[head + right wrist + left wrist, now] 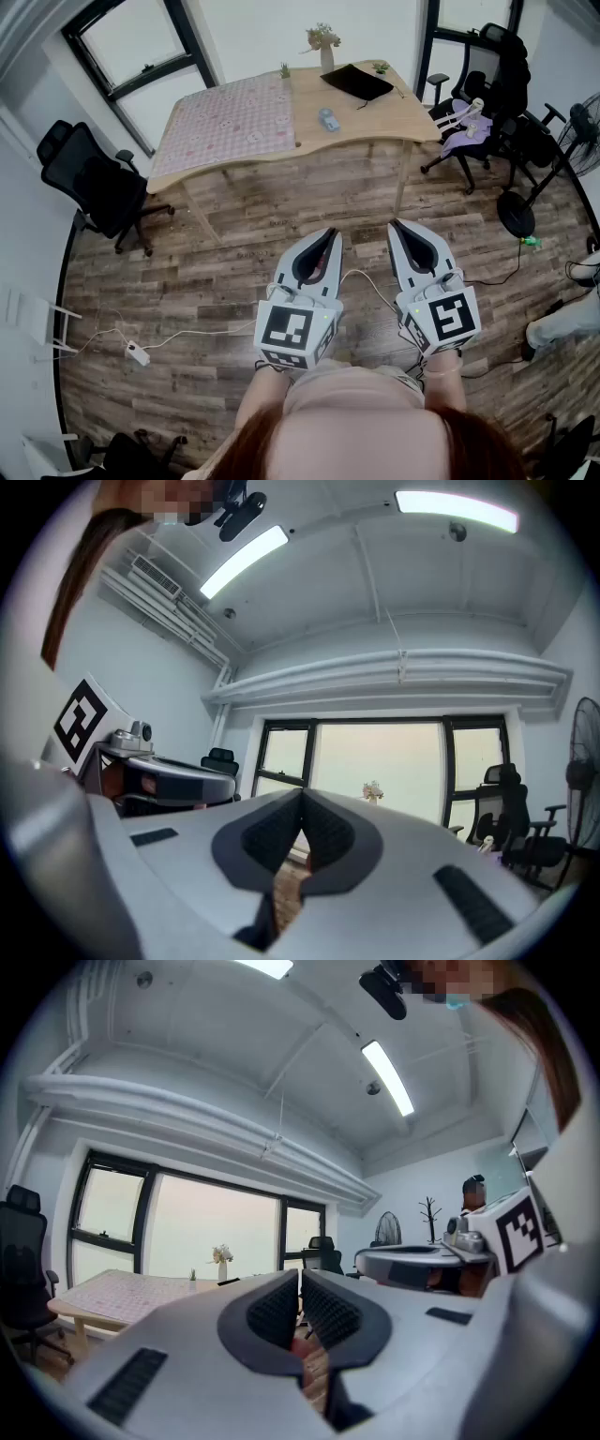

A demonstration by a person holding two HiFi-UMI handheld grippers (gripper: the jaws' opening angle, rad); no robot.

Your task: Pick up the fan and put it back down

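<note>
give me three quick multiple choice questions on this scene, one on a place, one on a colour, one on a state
1. Where is the standing fan? A on the floor right of the table; B on the table; C under the table
2. What colour is the cloth on the table's left half? A green; B pink; C black
3. How are the left tongs and right tongs? A wide open; B shut on the fan; C shut, empty

Answers: 1 A, its round base rests on the floor past the table's right end. 2 B, pink checks. 3 C, both gripper views show jaws together, nothing between.
</note>
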